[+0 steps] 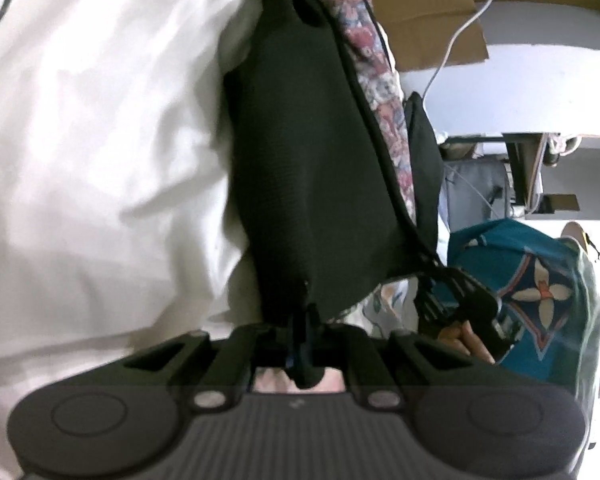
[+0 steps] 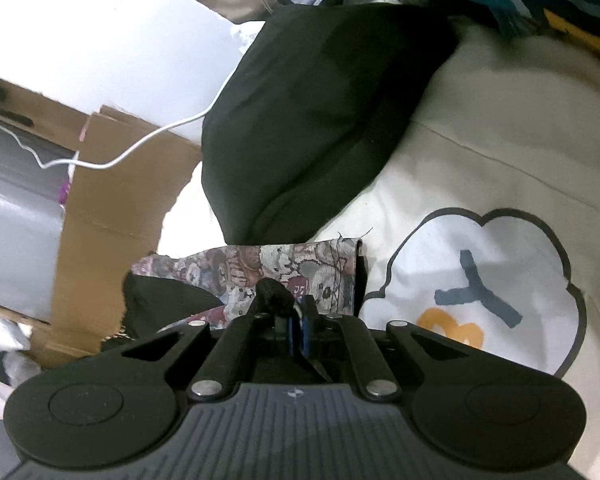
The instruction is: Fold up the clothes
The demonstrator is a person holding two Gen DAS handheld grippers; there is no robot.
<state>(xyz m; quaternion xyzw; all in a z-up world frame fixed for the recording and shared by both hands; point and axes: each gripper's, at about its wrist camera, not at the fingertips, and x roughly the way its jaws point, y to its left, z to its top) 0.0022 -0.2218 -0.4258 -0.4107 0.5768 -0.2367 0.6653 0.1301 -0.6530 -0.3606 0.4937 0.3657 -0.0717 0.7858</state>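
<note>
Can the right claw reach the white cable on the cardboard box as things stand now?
Probably not now: the right claw is shut on the black floral-lined garment, and the white cable lies apart to its left.

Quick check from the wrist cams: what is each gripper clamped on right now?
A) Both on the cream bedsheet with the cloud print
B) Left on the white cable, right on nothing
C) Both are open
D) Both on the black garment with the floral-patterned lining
D: the left gripper and right gripper are each shut on an edge of the black garment with floral-patterned lining, held above the cream cloud-print bedsheet.
</note>
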